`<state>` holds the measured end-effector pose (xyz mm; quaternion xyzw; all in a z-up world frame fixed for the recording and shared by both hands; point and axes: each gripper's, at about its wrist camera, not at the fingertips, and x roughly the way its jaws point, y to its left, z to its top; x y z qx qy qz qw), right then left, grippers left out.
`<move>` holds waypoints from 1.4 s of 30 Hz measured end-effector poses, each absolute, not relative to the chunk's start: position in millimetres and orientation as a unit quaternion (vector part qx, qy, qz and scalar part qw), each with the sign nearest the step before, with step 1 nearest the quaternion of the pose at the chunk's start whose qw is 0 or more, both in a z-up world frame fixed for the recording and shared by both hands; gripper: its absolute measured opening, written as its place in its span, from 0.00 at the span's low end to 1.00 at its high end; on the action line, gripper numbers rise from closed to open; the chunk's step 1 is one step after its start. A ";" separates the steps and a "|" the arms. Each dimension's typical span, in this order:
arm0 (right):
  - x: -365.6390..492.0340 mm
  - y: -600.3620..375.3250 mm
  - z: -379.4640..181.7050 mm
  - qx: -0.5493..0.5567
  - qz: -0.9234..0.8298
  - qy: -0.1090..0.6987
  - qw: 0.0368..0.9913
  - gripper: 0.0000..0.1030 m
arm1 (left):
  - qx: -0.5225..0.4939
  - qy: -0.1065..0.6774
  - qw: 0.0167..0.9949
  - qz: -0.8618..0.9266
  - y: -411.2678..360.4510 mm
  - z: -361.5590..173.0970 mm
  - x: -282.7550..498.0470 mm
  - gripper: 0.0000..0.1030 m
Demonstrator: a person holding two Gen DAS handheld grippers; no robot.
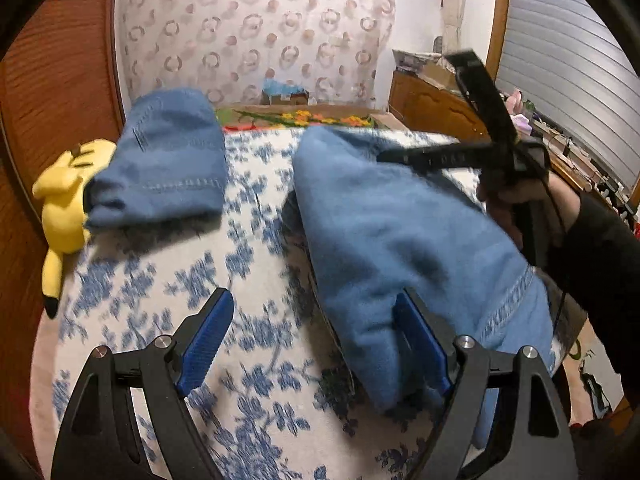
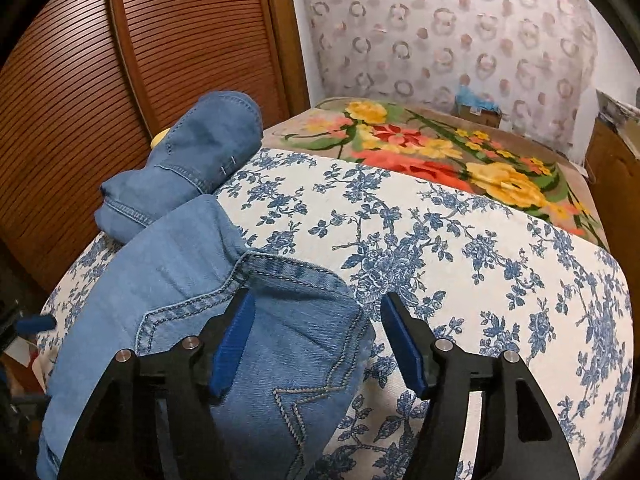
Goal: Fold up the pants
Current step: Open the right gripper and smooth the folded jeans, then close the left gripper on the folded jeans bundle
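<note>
I see both grippers' fingers spread wide, left gripper [image 1: 316, 344] and right gripper [image 2: 316, 340], hovering by the jeans [image 2: 192, 264] lying on the floral bedspread [image 2: 460, 264]

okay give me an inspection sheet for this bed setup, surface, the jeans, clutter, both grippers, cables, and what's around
Surface: bed cover, white with blue flowers; a bright floral blanket at the far end.
Job's things: jeans being worked lie bunched on the cover, not flat; a folded pair sits at the far left.
Clutter: yellow plush toy beside the folded pair; small cardboard box beyond the bed.
Grippers: left gripper open, one finger against the denim; right gripper open, jaws over the jeans' edge.
Cables: a thin black cable runs down near the right hand.
Surroundings: slatted wooden door, patterned curtain, wooden cabinet.
</note>
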<state>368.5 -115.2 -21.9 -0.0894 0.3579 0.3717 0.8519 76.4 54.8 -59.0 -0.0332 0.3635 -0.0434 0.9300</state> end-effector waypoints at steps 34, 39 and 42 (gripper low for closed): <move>357.2 -152.6 -14.4 -0.030 0.398 0.418 0.816 0.78 | -0.019 0.407 0.911 -0.064 60.7 -49.4 220.3 0.82; 367.5 -141.6 -30.9 -0.011 0.416 0.438 0.797 0.77 | -0.046 0.427 0.900 -0.075 74.3 -71.2 220.0 0.82; 372.7 -135.1 -40.0 0.000 0.430 0.452 0.781 0.77 | -0.066 0.427 0.898 -0.083 79.0 -77.3 216.8 0.82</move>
